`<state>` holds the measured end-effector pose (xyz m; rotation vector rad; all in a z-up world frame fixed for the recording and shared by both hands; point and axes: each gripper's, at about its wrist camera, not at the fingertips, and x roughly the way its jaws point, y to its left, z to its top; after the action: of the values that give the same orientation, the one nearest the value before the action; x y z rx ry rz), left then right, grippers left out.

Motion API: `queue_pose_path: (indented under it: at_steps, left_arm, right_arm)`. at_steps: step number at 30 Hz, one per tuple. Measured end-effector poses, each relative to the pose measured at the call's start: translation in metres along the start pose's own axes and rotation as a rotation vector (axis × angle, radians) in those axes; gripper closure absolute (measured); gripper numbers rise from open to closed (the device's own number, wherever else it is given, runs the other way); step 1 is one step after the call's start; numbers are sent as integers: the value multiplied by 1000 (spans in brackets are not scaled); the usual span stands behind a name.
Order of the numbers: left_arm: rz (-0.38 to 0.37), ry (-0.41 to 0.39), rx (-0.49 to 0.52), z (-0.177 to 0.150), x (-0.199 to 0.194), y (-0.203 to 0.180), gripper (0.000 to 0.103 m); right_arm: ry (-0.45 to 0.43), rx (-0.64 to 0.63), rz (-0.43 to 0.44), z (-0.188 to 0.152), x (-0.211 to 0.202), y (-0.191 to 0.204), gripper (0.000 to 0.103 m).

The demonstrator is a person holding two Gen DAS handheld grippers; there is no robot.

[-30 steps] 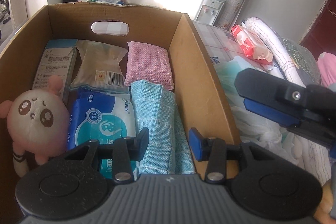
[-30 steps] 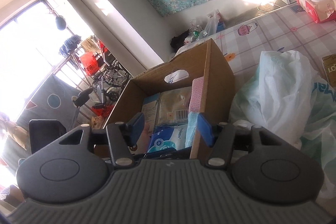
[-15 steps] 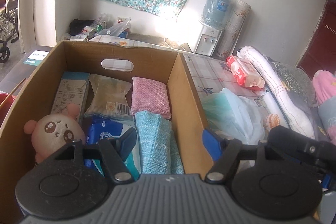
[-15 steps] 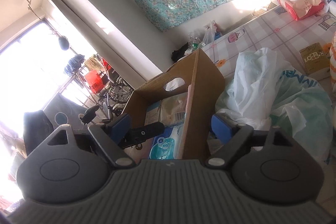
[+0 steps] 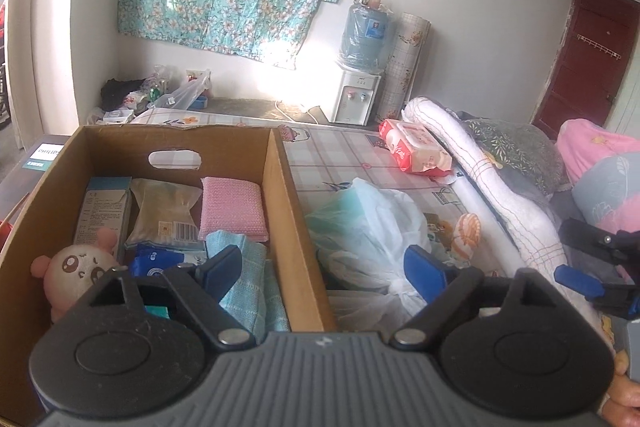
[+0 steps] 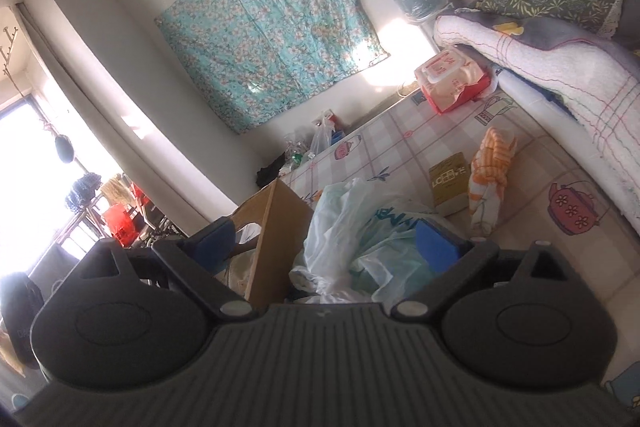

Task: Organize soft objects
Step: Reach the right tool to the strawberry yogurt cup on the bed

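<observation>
I am holding the left gripper (image 5: 324, 267) above the near edge of the open brown cardboard box (image 5: 288, 219), and its blue-padded jaws are opening with nothing pressed between them; the box's right wall is merely showing in the gap. Inside the box, a folded light blue woven cloth (image 5: 256, 283) is lying against that right wall, a pink knitted rectangular pad (image 5: 234, 209) is sitting behind it, and a clear plastic packet with a barcode (image 5: 166, 215) is resting beside the pad. A blue and white wipes pack (image 5: 160, 261) is lying in front of the packet, a pale blue printed carton (image 5: 102, 215) is standing along the left wall, and a round pink and white plush toy with a sleepy face (image 5: 78, 269) is sitting in the near left corner. I am keeping the right gripper (image 6: 324, 241) over the knotted white and pale green plastic bag (image 6: 352, 227) just beside the box on the bed with the teapot-patterned sheet (image 6: 400, 143); its jaws are also opening, empty, not touching the bag. Further along the sheet, an orange and white striped cloth (image 6: 490, 167) is lying crumpled next to a small tan cardboard box (image 6: 448, 179), and a red and white wipes packet (image 6: 452, 79) is resting near a rolled white quilt (image 6: 560, 67).
</observation>
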<state>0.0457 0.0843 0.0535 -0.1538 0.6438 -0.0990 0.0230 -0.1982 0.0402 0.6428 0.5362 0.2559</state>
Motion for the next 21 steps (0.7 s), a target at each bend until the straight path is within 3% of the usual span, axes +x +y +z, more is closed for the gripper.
queue_pose_path:
  at_steps: [9, 15, 21]
  left_arm:
    - [-171, 42, 183, -33, 21, -79, 14]
    - [-207, 117, 231, -54, 51, -109, 25]
    - [-170, 160, 230, -59, 70, -113, 34]
  right_arm:
    - [5, 73, -109, 1, -22, -55, 6]
    - [51, 60, -145, -4, -12, -73, 12]
    - [156, -127, -245, -12, 29, -82, 25]
